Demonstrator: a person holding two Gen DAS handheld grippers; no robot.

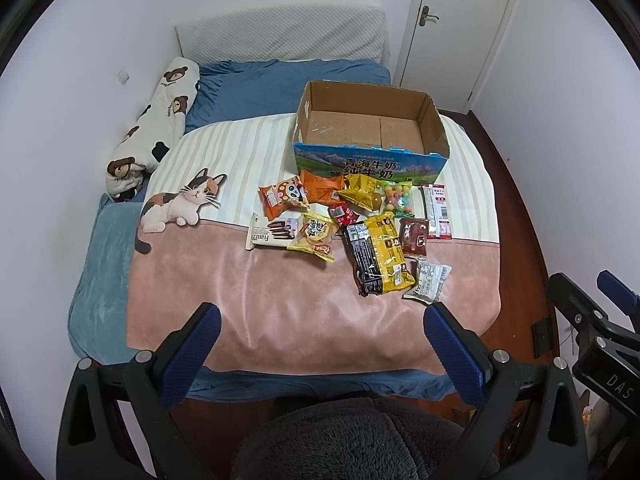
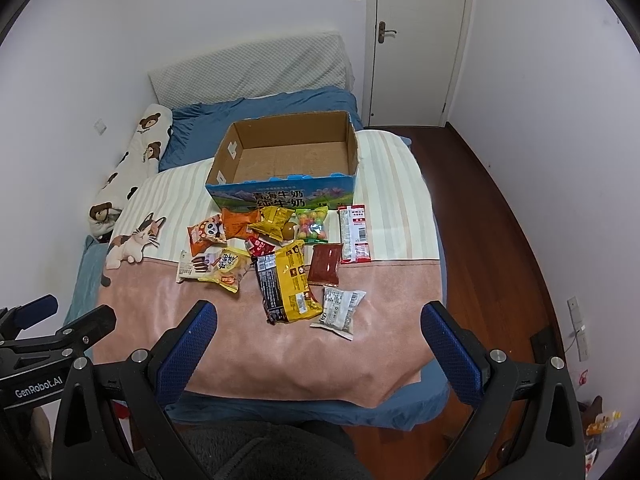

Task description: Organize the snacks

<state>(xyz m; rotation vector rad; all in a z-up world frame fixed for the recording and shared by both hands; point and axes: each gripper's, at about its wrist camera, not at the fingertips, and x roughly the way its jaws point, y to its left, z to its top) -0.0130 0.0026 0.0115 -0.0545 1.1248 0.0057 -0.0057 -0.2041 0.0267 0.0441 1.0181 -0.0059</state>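
An empty cardboard box point(image 1: 434, 128) point(image 2: 354, 148) with a blue printed front stands on the bed. Several snack packets lie in front of it: a large black-and-yellow bag point(image 1: 380, 258) point(image 2: 286, 282), a Franzzi biscuit pack point(image 1: 268, 234) point(image 2: 196, 270), an orange panda bag point(image 1: 282, 196) point(image 2: 204, 234), a candy-ball bag point(image 1: 396, 196) point(image 2: 313, 224), a dark red pouch point(image 1: 414, 236) point(image 2: 326, 268) and a clear pouch point(image 1: 428, 280) point(image 2: 340, 310). My left gripper point(image 1: 322, 328) and right gripper point(image 2: 320, 326) are both open and empty, held above the bed's near end.
The snacks lie on a pink and striped blanket point(image 1: 280, 312) point(image 2: 224, 344) with a cat print point(image 1: 180, 204). A bear-print pillow point(image 1: 160, 120) lies along the left wall. A white door point(image 2: 420, 40) and wooden floor point(image 2: 488, 216) are to the right.
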